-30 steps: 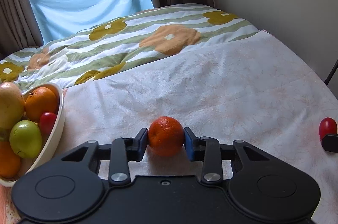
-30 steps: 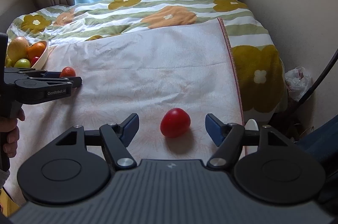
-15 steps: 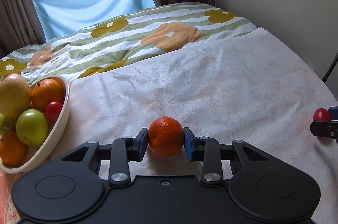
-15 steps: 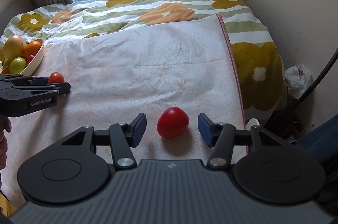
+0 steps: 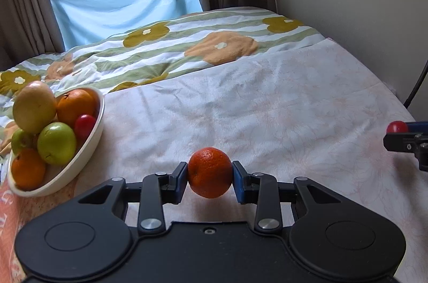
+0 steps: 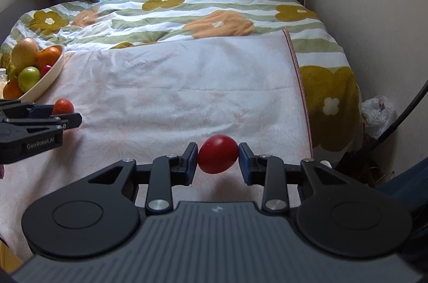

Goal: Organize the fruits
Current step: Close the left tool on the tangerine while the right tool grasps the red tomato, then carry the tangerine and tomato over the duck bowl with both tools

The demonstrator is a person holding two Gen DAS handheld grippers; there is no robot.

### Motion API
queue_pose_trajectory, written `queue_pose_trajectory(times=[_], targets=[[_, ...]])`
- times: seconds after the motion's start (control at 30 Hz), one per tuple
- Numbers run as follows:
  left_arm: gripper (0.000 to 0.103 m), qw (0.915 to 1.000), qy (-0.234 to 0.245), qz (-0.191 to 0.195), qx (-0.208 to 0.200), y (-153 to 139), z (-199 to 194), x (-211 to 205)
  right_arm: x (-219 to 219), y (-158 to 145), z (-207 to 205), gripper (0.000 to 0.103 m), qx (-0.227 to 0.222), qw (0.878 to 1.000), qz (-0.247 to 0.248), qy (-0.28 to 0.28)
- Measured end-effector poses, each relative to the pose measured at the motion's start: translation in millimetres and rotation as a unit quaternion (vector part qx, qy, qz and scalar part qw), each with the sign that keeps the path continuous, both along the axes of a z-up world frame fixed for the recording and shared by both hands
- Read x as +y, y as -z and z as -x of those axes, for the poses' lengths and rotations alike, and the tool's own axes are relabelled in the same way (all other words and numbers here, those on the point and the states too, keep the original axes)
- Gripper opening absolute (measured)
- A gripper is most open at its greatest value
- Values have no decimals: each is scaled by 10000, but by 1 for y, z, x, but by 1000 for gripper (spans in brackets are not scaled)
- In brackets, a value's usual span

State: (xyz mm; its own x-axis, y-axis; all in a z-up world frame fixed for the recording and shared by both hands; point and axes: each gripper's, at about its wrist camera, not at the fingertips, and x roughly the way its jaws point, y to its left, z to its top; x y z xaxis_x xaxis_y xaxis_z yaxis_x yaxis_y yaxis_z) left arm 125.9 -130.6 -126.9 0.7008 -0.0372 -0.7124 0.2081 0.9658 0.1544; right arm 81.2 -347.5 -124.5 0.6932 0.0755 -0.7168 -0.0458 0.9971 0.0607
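Note:
My left gripper (image 5: pixel 210 176) is shut on a small orange (image 5: pixel 210 170), held just above the pale cloth; the right wrist view shows this orange (image 6: pixel 62 106) at the far left. A cream bowl (image 5: pixel 93 133) with oranges, green apples, a mango and a small red fruit stands to the left. The right gripper (image 6: pixel 218 160) has its jaws closing around a red egg-shaped fruit (image 6: pixel 218 156), and both blue pads touch its sides. This red fruit (image 5: pixel 397 126) also shows at the right edge of the left wrist view.
A pale cloth (image 6: pixel 174 96) covers the near part of a bed with a flowered striped duvet (image 6: pixel 187 15). A wall runs close along the right side. A black cable (image 6: pixel 412 106) and a plastic bag (image 6: pixel 377 114) lie beside the bed's right edge.
The right gripper's jaws have closed in from wide apart onto the red fruit. My left gripper has carried the orange towards the bowl, which now shows more fully.

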Motion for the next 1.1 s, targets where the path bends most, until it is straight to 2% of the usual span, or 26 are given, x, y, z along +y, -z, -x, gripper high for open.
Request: queue_pose_trajectory(times=[0.27, 0.67, 0.8, 1.1], targets=[[39, 9996, -106, 154, -195, -24, 29, 7, 16, -29, 12, 48, -201, 9995, -42, -239], [39, 9959, -571, 364, -598, -76, 74, 37, 58, -75, 32, 48, -447, 9964, -205, -695], [39, 9942, -739, 393, -678, -90, 81, 56, 77, -88, 32, 48, -392, 9947, -452, -840], [39, 9927, -890, 349, -736, -106, 73, 117, 144, -104, 23, 48, -430, 9920, -486, -1078]])
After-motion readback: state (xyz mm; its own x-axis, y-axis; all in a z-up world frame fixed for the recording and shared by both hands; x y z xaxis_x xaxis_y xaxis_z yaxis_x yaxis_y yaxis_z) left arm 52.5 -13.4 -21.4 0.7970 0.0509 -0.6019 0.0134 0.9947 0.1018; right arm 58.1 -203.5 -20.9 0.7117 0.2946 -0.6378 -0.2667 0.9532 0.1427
